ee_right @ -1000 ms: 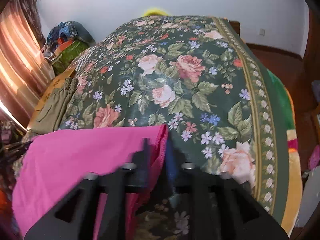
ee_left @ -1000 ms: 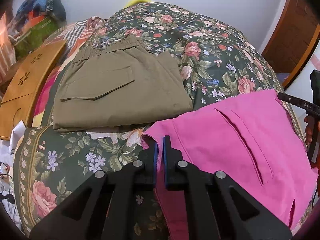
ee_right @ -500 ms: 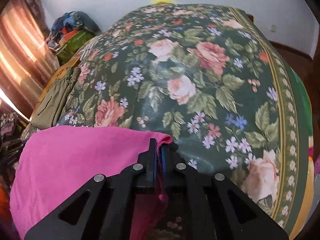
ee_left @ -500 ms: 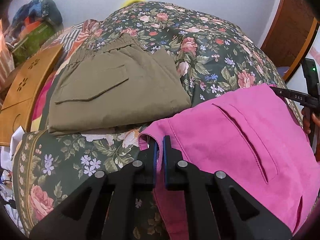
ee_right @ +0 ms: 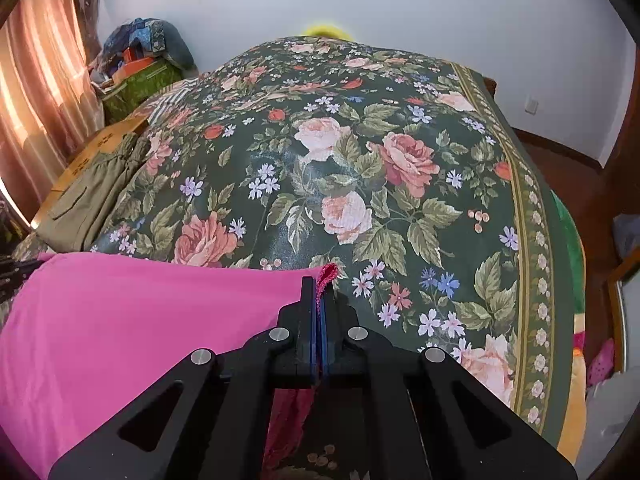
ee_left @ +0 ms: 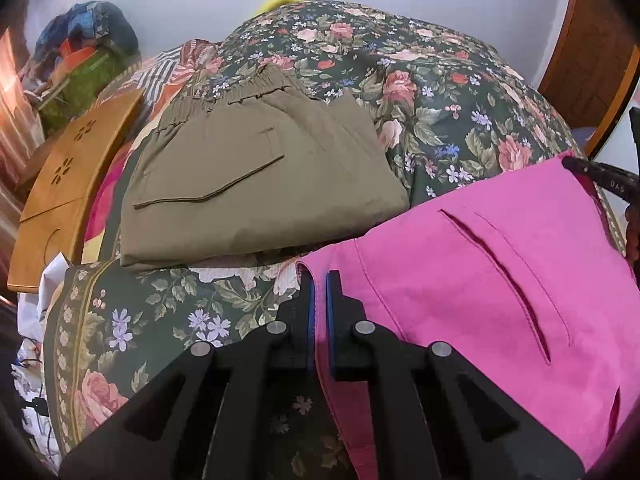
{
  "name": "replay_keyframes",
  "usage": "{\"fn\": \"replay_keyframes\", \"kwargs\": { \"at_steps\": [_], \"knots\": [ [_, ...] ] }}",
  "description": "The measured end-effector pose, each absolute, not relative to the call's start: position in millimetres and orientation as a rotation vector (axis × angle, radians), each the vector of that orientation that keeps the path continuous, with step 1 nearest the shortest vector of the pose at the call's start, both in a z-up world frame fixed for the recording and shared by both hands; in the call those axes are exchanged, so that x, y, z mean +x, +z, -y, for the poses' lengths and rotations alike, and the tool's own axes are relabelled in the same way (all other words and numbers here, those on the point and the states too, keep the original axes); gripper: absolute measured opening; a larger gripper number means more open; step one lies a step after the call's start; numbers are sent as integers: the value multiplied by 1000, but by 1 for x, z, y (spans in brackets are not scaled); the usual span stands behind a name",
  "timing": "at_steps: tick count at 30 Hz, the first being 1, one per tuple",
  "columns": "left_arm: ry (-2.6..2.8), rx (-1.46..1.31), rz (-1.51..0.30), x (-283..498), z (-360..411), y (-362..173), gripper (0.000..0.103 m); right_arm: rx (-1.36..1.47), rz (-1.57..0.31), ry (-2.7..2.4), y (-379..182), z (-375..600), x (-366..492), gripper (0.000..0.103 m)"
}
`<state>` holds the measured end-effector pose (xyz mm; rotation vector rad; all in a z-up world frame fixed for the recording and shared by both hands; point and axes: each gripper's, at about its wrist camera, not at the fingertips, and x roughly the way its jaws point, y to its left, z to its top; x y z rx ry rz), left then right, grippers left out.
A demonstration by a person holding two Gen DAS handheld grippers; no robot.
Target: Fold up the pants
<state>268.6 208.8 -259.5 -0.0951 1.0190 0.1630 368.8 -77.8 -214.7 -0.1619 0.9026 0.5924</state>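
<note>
- Your left tongs (ee_left: 319,280) are clenched on a corner of the pink pants (ee_left: 480,280), with the fabric edge pinched between the blue-lined pads and only a thin strip of cloth separating them.
- Your right tongs (ee_right: 320,288) are likewise clamped tight on the opposite corner of the pink pants (ee_right: 140,312); a small darker, frayed-looking tuft of hem sticks up just past the tips.
- Between your two grips the pink cloth is spread over the near part of the bed, smooth and matte, with a long slit pocket (ee_left: 500,276) running diagonally across it.
- Beneath it lies the floral bedspread (ee_right: 360,160), dark green with pink roses, small blue and white flowers, and a striped border along its edge.
- Just beyond the pink pair, in your left view, sits a folded pair of olive pants (ee_left: 256,176), squarish in outline, with a gathered elastic waistband and a flapped pocket facing up.
- To its left, a curved wooden board (ee_left: 68,184) with flower-shaped cut-outs lies at the bed's side.
</note>
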Motion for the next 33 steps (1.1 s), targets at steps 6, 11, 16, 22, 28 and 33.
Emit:
{"fn": "replay_keyframes", "kwargs": {
  "at_steps": [6,11,16,22,28,33],
  "knots": [
    [156,-133,-1030,265,-216,-248,25,-186,-916,580,-208,75,366,6],
    [203,-157,-960,235,-221,-215,54,-216,-904,548,-185,80,348,49],
    [198,-194,-953,201,-214,-194,68,-268,-831,574,-149,80,307,50],
    [194,-247,-957,161,-194,-188,71,-226,-802,685,-125,75,245,55],
    [170,-340,-1013,135,-179,-201,71,-250,-848,753,-153,61,193,55],
    [140,-467,-1047,120,-169,-214,72,-283,-931,770,-181,64,177,55]
  ]
}}
